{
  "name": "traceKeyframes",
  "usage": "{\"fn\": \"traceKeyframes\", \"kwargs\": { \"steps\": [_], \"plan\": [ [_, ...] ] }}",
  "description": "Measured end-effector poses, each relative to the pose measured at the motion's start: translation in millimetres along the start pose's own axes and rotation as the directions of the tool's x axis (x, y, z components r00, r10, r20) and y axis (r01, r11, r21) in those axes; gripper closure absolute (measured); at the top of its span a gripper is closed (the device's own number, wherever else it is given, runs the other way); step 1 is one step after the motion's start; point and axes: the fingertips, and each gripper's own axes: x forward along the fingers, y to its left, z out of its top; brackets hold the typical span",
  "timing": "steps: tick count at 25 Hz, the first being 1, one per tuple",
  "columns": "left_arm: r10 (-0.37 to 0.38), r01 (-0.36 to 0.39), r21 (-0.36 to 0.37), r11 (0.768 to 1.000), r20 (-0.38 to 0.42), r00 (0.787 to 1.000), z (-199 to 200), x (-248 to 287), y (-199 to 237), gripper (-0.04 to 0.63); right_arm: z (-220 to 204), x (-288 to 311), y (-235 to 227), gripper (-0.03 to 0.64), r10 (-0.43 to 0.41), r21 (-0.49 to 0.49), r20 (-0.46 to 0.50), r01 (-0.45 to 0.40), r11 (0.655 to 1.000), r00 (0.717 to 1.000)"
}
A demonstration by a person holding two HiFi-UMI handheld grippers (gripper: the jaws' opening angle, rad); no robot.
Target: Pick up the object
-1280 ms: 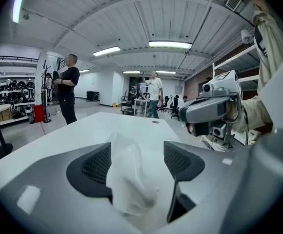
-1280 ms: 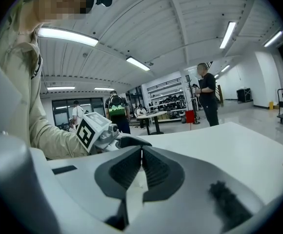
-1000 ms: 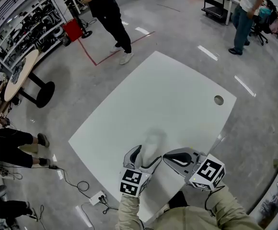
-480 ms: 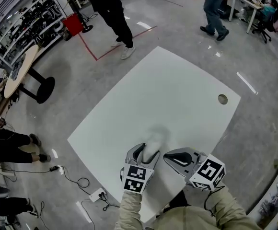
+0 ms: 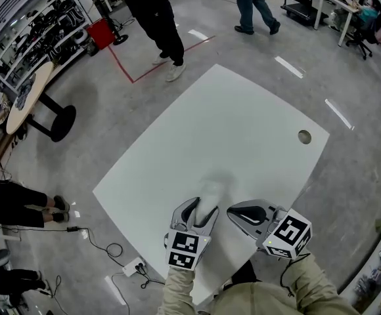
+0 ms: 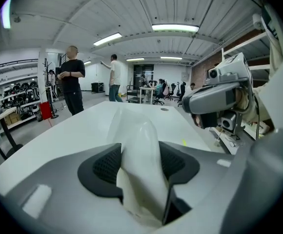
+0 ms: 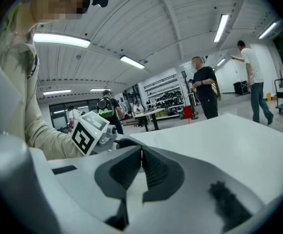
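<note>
A pale white, smooth object (image 5: 208, 195) lies on the white table (image 5: 230, 123) near its front edge. My left gripper (image 5: 202, 210) has it between its jaws, which are closing. In the left gripper view the object (image 6: 140, 145) fills the gap and both dark pads (image 6: 107, 165) touch its sides. My right gripper (image 5: 232, 212) is just to the right of it, lying over the table with its jaws shut and nothing between them (image 7: 141, 165). The left gripper's marker cube (image 7: 89, 131) shows in the right gripper view.
A round grommet hole (image 5: 304, 136) sits near the table's far right corner. A person in black (image 5: 152, 15) stands beyond the far edge, another walks at the back (image 5: 253, 5). A round side table (image 5: 29, 97) and cables on the floor (image 5: 121, 258) lie to the left.
The left jaws have narrowed around the white object. The right gripper has hardly moved. A person at the back has walked from right to left.
</note>
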Motion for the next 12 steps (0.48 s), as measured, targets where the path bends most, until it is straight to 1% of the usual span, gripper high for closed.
{"fn": "traceKeyframes", "kwargs": {
  "steps": [3,6,9,12],
  "plan": [
    [0.008,-0.008,0.002,1.000,0.072,0.997,21,-13,2,0.359,7,-4,-2,0.614,-0.007,-0.007,0.011,0.007,1.000,1.000],
    [0.021,-0.025,0.023,0.999,0.145,0.989,46,-32,4,0.359,14,-7,1,0.614,-0.014,-0.020,0.024,0.015,1.000,1.000],
    [0.031,-0.044,0.055,0.997,0.218,0.975,69,-53,3,0.359,25,-10,7,0.614,-0.019,-0.045,0.044,0.021,0.999,0.999],
    [0.039,-0.065,0.079,0.995,0.293,0.955,94,-78,-3,0.360,42,-18,14,0.614,-0.025,-0.078,0.073,0.031,0.997,0.997]
  ]
}}
